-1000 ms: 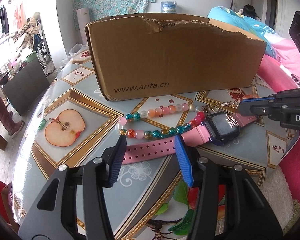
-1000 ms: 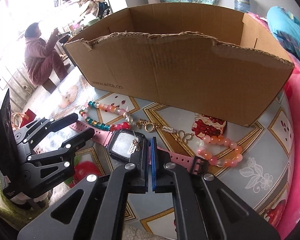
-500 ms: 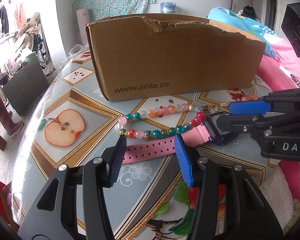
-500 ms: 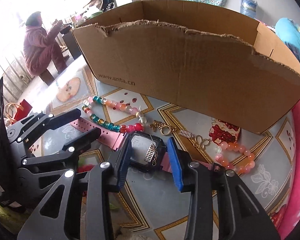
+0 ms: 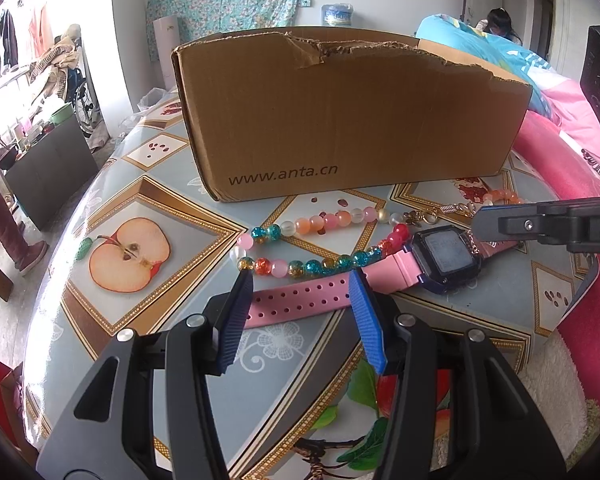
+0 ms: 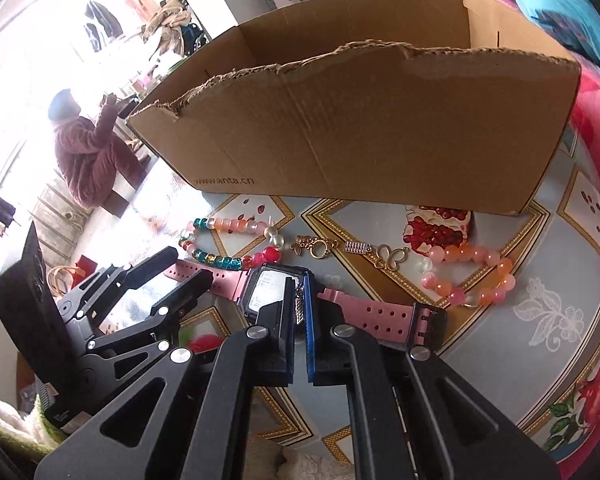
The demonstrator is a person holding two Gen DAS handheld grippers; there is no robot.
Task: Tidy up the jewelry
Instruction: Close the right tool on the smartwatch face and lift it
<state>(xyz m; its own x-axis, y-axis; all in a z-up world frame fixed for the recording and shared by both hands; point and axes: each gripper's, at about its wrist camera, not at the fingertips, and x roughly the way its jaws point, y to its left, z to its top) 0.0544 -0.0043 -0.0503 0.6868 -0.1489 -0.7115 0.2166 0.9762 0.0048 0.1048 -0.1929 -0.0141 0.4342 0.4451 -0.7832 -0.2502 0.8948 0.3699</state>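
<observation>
A pink-strapped watch (image 5: 446, 256) (image 6: 268, 292) lies on the patterned table (image 5: 140, 184) in front of an open cardboard box (image 5: 352, 120) (image 6: 380, 128). My left gripper (image 5: 300, 292) (image 6: 188, 268) is open, its blue pads straddling the watch's left strap without pressing it. My right gripper (image 6: 299, 294) (image 5: 480, 226) is shut over the watch face, pinching a small silver charm (image 6: 299, 310). A multicolour bead bracelet (image 5: 308, 240) (image 6: 228, 240) lies just behind the strap. A gold chain with a butterfly link (image 6: 388, 256) and a peach bead bracelet (image 6: 472, 276) lie to the right.
Pink and blue bedding (image 5: 572, 140) rises at the table's right edge. A person in a dark red coat (image 6: 88, 160) sits on the floor far left, another person (image 5: 498, 24) is in the back. The table's rounded front edge is just below both grippers.
The right gripper opened around the watch face half a second ago, then closed again with the silver charm between its pads. The left gripper has not moved.
</observation>
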